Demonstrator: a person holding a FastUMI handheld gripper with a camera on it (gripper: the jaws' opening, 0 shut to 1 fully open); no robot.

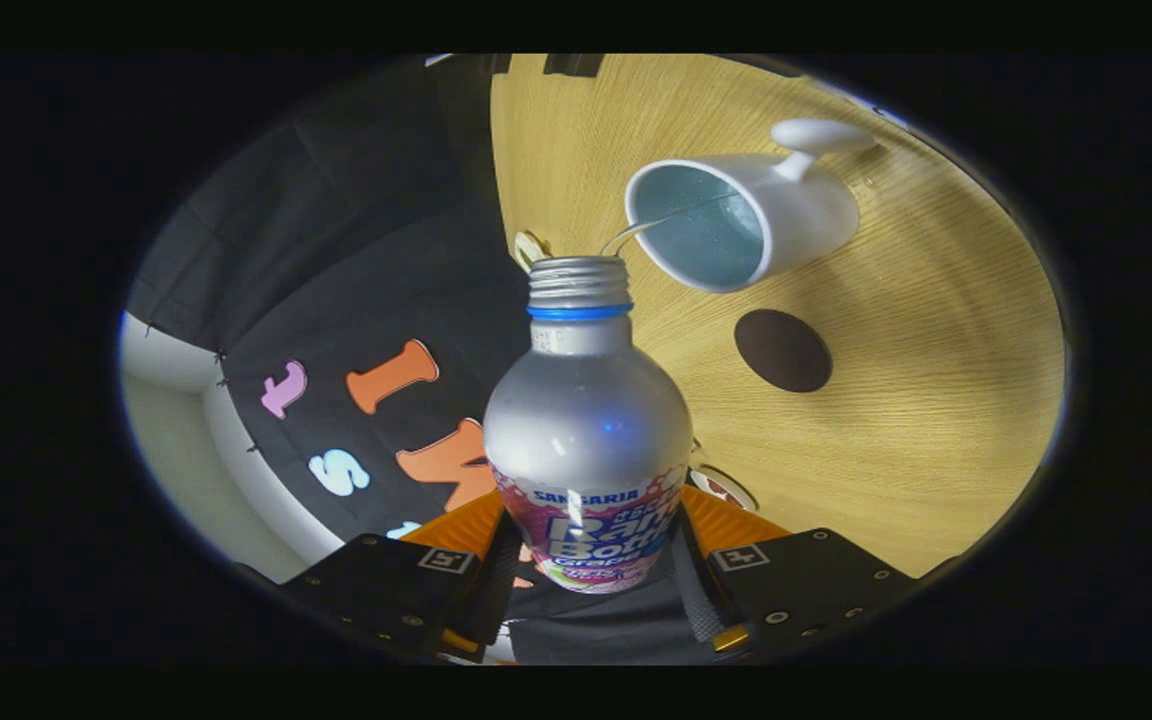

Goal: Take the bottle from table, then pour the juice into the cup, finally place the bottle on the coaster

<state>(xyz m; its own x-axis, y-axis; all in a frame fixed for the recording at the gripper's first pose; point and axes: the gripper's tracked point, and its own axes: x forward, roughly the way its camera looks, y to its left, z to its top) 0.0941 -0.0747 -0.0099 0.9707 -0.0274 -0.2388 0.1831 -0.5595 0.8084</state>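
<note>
A silver bottle [586, 420] with a blue neck ring and a colourful label sits between my fingers, and my gripper [591, 560] is shut on its lower body. The view is rolled, so the bottle is tipped over the wooden table [936, 400]. Its open threaded mouth points toward the white cup [746, 215]. A thin stream of liquid [656, 222] runs from the mouth into the cup's pale blue inside. The cup's handle sticks out on its far side. A dark round coaster [782, 350] lies on the table just beside the cup, beyond the bottle's shoulder.
The booth's black cloth wall [356, 250] stands along one side of the table, with a pale floor or wall strip [176, 440] past it. A small pale object [532, 247] peeks out behind the bottle's mouth. Part of a round thing [726, 487] shows near the bottle's body.
</note>
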